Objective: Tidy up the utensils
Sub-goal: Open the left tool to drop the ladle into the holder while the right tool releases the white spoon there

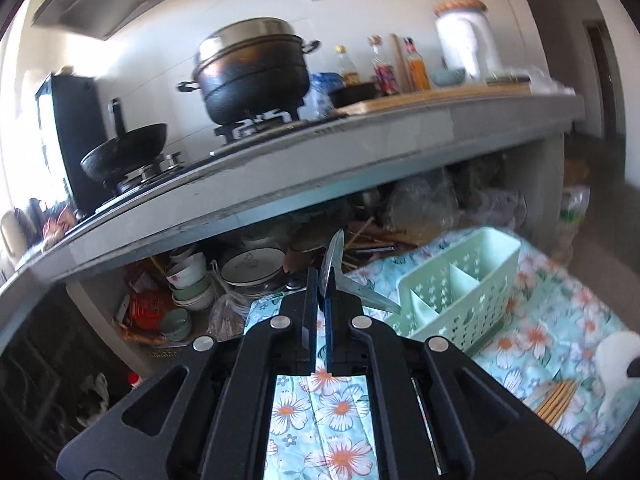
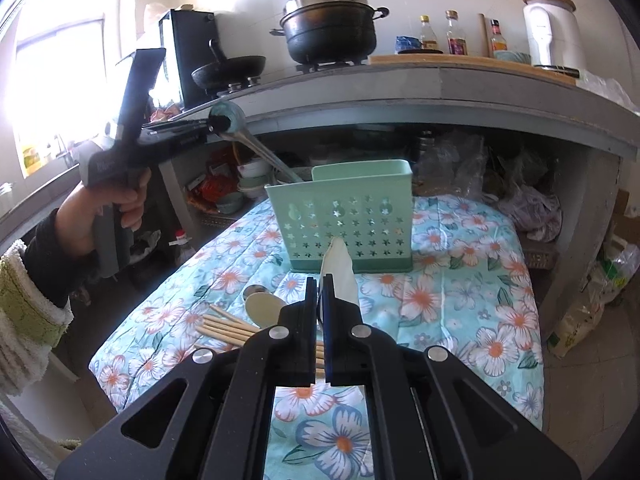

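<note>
My left gripper (image 1: 321, 276) is shut on a metal spoon (image 1: 352, 286), bowl up and handle slanting down to the right. A hand holds that left gripper (image 2: 218, 123) up at the left of the right wrist view. There the metal spoon (image 2: 260, 148) has its handle end at the left end of the green caddy (image 2: 340, 216); whether it is inside I cannot tell. The green caddy (image 1: 460, 292) stands upright on the floral cloth (image 2: 460, 304), its compartments showing. My right gripper (image 2: 320, 280) is shut on a white spoon (image 2: 340, 272), just in front of the caddy.
Wooden chopsticks (image 2: 232, 328), a beige spoon (image 2: 264, 308) and another metal spoon (image 2: 256, 291) lie on the cloth at front left. Behind runs a grey counter (image 2: 440, 84) with pots and bottles; bowls and bags sit under it. Chopsticks (image 1: 556, 400) and a white object (image 1: 616, 360) show at right.
</note>
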